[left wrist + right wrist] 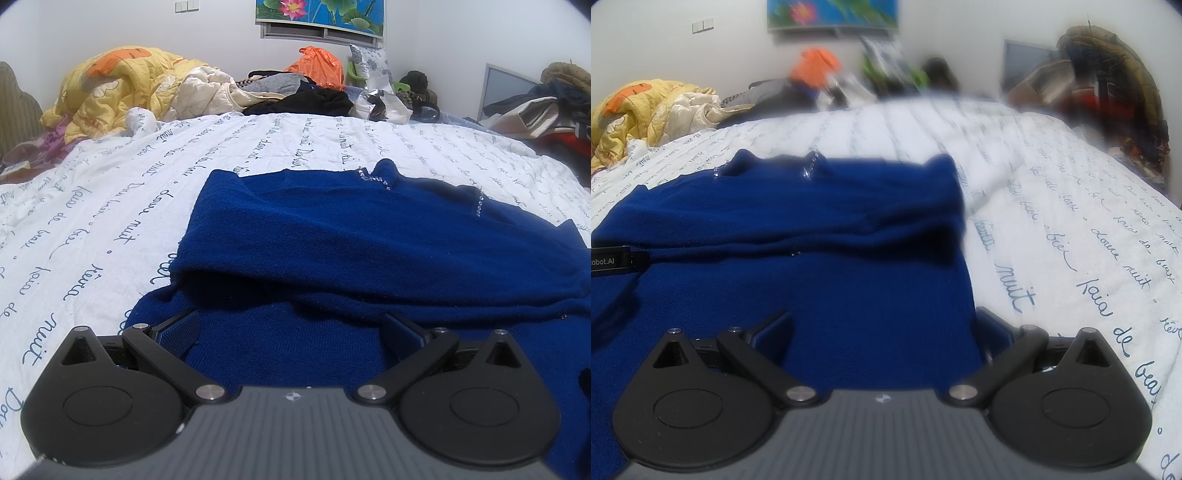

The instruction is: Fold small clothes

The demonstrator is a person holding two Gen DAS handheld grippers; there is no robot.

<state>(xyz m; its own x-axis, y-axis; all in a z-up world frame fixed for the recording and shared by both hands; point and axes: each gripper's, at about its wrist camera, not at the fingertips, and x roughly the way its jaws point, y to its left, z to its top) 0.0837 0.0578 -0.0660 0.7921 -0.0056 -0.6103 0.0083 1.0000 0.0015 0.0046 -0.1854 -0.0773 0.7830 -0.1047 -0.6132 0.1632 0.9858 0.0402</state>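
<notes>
Both the left gripper [291,326] and right gripper [882,326] hang spread wide over a blue sweater [369,251] lying on a script-printed white bedsheet [110,206]. Behind: yellow quilt [110,85], orange bag [317,66], lotus painting [321,13]; right-side clutter seems blurred.

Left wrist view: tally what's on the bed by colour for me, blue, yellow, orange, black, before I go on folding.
Blue: 1, the dark blue knitted sweater
Yellow: 1, the crumpled yellow quilt with orange patches
Orange: 1, the orange plastic bag
Black: 1, the heap of black fabric
Total: 4
</notes>
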